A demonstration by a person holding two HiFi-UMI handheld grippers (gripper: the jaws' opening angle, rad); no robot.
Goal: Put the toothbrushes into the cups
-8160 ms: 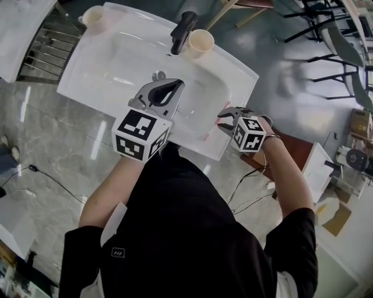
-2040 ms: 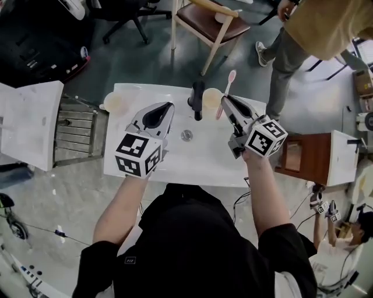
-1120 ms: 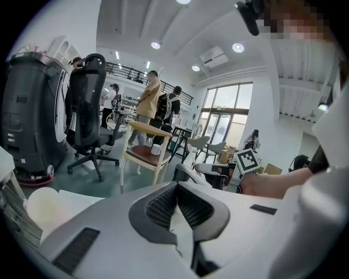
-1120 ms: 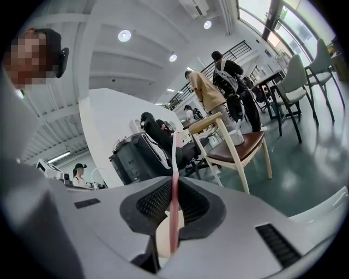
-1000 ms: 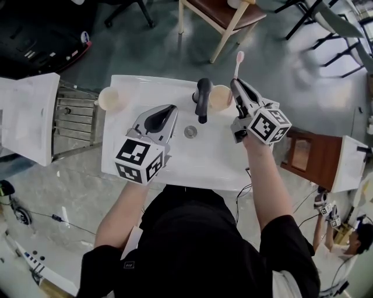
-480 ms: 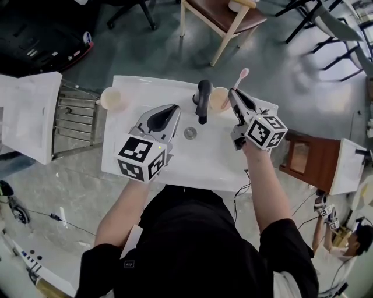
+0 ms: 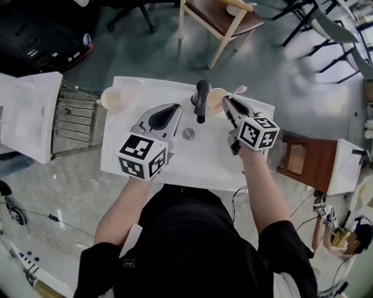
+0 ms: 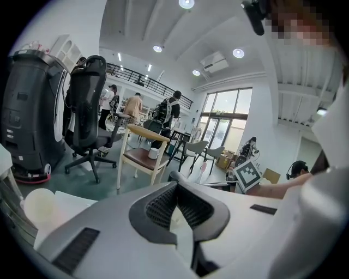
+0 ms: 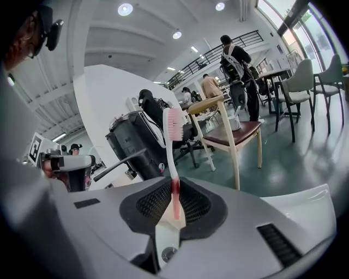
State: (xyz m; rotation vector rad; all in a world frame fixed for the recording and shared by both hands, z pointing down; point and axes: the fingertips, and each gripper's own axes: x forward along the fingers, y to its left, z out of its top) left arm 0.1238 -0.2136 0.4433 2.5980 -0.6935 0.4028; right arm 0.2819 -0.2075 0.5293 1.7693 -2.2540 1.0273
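Nearest in, the white basin (image 7: 198,163) runs its front edge right up to the person's body, and the bare middle around the drain (image 7: 188,133) leaves both hands room. The left gripper (image 7: 172,107) hangs over the basin's left half with its jaws pressed together, nothing between them and clear space on every side.

Across from it, the right gripper (image 7: 226,100) is clamped on the pink toothbrush (image 7: 239,89). It grips low on the handle, and the bristle end sticks out past the tips, showing beyond the basin's back edge in the head view. It's a tight spot: the tips sit just beside the right cup (image 7: 214,94), and the black faucet (image 7: 201,100) stands close on the cup's other side. Whether the handle end touches the cup, can't tell.

The left cup (image 7: 111,98) stands alone at the back left corner, well apart from both grippers. A metal rack (image 7: 73,125) sits close against the basin's left edge. Off the right edge there's a strip of floor, then a brown stand (image 7: 297,160). Beyond the back edge lies open grey floor (image 7: 145,52), then a wooden chair (image 7: 218,17).
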